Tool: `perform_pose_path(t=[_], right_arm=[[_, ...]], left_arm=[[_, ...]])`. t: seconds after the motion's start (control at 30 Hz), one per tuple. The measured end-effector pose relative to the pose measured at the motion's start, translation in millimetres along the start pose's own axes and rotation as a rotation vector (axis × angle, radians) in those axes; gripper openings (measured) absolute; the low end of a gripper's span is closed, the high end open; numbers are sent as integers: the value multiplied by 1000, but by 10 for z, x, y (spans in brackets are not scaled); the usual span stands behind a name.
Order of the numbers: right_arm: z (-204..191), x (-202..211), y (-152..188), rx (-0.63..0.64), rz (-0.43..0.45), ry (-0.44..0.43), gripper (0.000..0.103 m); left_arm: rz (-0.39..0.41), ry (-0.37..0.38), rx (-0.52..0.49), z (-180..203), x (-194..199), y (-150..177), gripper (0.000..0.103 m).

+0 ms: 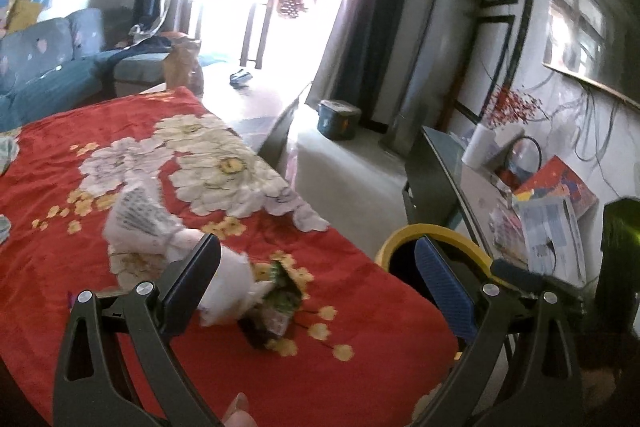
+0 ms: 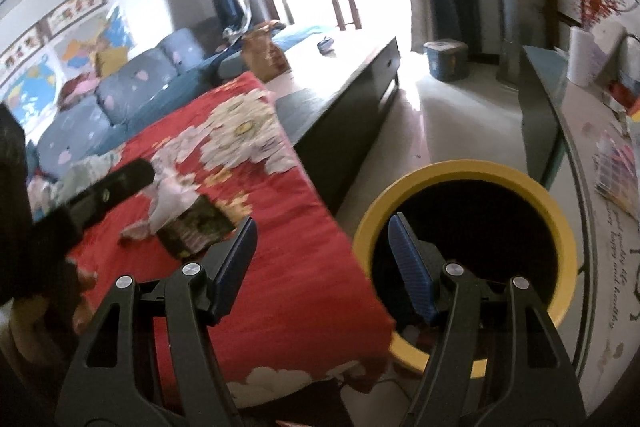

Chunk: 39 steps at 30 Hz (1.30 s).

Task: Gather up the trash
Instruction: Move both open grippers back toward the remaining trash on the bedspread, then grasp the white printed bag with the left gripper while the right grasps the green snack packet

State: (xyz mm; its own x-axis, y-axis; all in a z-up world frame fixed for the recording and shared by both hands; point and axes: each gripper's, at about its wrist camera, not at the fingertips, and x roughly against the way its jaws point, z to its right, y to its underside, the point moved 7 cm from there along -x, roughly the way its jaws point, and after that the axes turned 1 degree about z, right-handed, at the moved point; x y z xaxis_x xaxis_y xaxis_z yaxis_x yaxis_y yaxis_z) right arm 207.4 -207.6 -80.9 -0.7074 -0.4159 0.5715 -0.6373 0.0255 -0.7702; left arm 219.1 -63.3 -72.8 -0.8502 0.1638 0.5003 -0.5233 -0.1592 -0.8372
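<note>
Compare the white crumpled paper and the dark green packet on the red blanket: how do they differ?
The crumpled paper is white with printed lines; the packet is dark with green print. The paper is wadded and puffy; the packet lies flatter. The paper looks larger. Both lie loose on the red blanket, touching, held by neither gripper.

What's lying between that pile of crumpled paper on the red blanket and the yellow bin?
Only bare red blanket separates the crumpled paper and wrapper from the yellow bin, seen best in the right wrist view.
</note>
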Motion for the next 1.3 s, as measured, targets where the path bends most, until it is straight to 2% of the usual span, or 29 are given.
perform_pose_path(t=[0.37, 0.67, 0.87, 1.07, 1.1, 1.3], right_arm=[[-668, -246, 174, 150, -74, -85, 60], [-1074, -492, 327, 253, -132, -110, 60], [-1236, -706, 436, 311, -162, -102, 60], [-1288, -871, 492, 317, -193, -112, 59], [-1297, -897, 499, 316, -197, -113, 58], [-1285, -1006, 532, 289, -228, -124, 35]], left_arm=[[25, -73, 107, -599, 86, -109, 95], [29, -126, 173, -1037, 86, -186, 95], [-36, -143, 250, -1368, -92, -172, 95], [-96, -149, 295, -1554, -331, -119, 95], [-106, -151, 302, -1580, -369, -113, 95], [-157, -151, 367, -1727, -599, -88, 95]])
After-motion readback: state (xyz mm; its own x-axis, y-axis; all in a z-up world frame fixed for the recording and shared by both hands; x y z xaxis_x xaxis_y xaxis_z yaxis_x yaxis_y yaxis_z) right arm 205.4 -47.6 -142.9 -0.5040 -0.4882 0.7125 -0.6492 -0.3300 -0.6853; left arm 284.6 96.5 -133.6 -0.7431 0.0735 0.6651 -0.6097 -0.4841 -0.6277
